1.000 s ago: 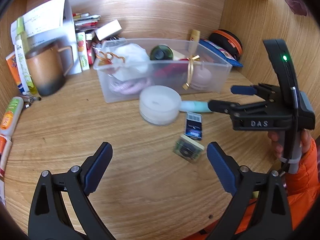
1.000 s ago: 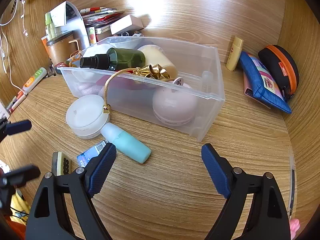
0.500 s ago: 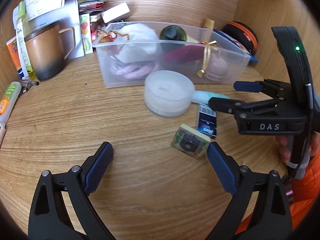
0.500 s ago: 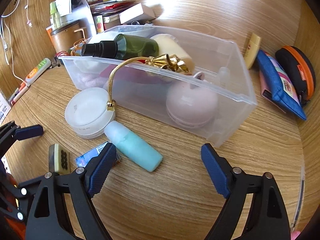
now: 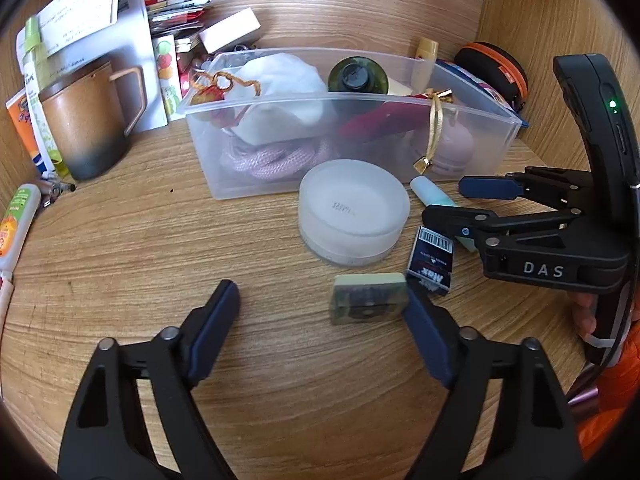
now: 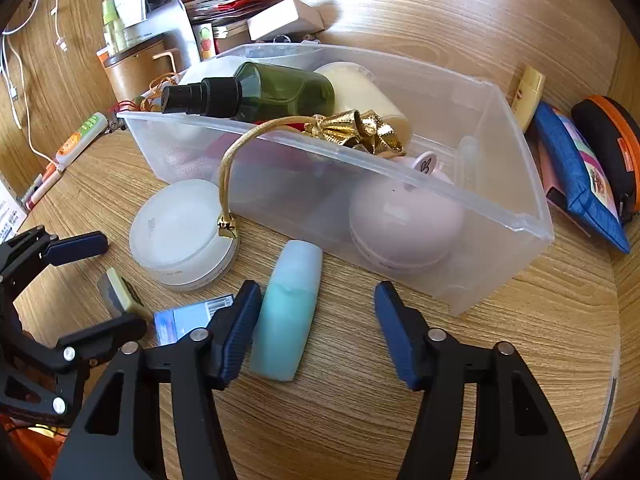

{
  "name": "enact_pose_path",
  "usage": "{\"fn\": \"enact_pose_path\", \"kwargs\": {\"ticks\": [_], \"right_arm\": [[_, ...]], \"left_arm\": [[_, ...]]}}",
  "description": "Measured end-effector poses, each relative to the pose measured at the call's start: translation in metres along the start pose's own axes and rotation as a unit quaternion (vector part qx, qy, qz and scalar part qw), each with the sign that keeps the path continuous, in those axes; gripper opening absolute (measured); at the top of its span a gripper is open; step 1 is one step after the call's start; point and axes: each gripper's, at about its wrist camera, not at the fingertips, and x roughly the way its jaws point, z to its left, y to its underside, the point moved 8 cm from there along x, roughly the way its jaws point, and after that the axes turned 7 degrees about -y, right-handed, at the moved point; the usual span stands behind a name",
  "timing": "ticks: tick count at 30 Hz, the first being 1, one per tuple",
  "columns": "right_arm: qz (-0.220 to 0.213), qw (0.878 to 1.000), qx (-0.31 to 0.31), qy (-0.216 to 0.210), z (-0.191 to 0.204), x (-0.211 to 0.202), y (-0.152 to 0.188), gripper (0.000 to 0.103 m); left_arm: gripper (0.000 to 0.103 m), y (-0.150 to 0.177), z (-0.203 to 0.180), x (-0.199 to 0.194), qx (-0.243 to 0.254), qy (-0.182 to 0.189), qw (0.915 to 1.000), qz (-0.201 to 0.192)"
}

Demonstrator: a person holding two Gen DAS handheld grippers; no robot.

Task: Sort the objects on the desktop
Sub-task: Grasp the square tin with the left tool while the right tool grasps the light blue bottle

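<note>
On the tabletop (image 5: 120,264) before the clear bin (image 6: 480,216), a teal tube (image 6: 286,312) is flanked by the closing right tool (image 6: 316,332), while a small green block (image 5: 368,298) is flanked by the closing left tool (image 5: 320,320), neither yet gripped.

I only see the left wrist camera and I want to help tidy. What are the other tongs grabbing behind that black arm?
Observer: The right tongs are closing around a turquoise plastic tube that lies flat on the wooden desk. One pad is right beside it and the other is still apart from it.
Operator: Is the round green thing in the box a ball?
Observer: No. It is a dark green bottle lying on its side in the clear plastic bin, with a black spray top.
Operator: Where does the gold string come from?
Observer: From a crumpled gold bow inside the bin.
</note>
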Motion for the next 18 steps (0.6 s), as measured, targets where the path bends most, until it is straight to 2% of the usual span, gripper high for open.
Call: {"fn": "enact_pose_path", "kwargs": {"ticks": [1,4,7,9,10,12,15,18], "right_arm": [[-0.002,1.000,-0.001,0.000,0.000,0.000,0.000,0.051],[-0.004,1.000,-0.004,-0.003,0.001,-0.001,-0.001,0.045],[-0.005,1.000,-0.010,-0.007,0.005,-0.001,-0.001,0.039],[-0.005,1.000,-0.017,-0.011,0.009,-0.001,-0.002,0.030],[-0.005,1.000,-0.019,-0.014,0.011,-0.001,-0.002,0.028],[-0.004,1.000,-0.022,-0.016,0.014,0.000,-0.002,0.023],[-0.003,1.000,-0.022,-0.019,0.015,0.000,-0.002,0.023],[-0.004,1.000,-0.023,-0.015,0.014,-0.001,-0.001,0.023]], "left_arm": [[0.072,0.000,0.000,0.000,0.000,-0.003,1.0000,-0.005],[0.069,0.002,-0.002,0.000,0.013,-0.018,0.9996,-0.017],[0.066,0.002,-0.003,-0.002,0.014,-0.019,0.9996,-0.018],[0.064,0.002,-0.003,-0.002,0.015,-0.020,0.9995,-0.019],[0.058,0.002,-0.003,-0.002,0.016,-0.021,0.9994,-0.021],[0.055,0.002,-0.005,-0.002,0.024,-0.023,0.9992,-0.021],[0.053,0.001,-0.010,-0.001,0.031,-0.020,0.9990,-0.023],[0.045,0.000,-0.012,0.000,0.034,-0.020,0.9989,-0.024]]}}
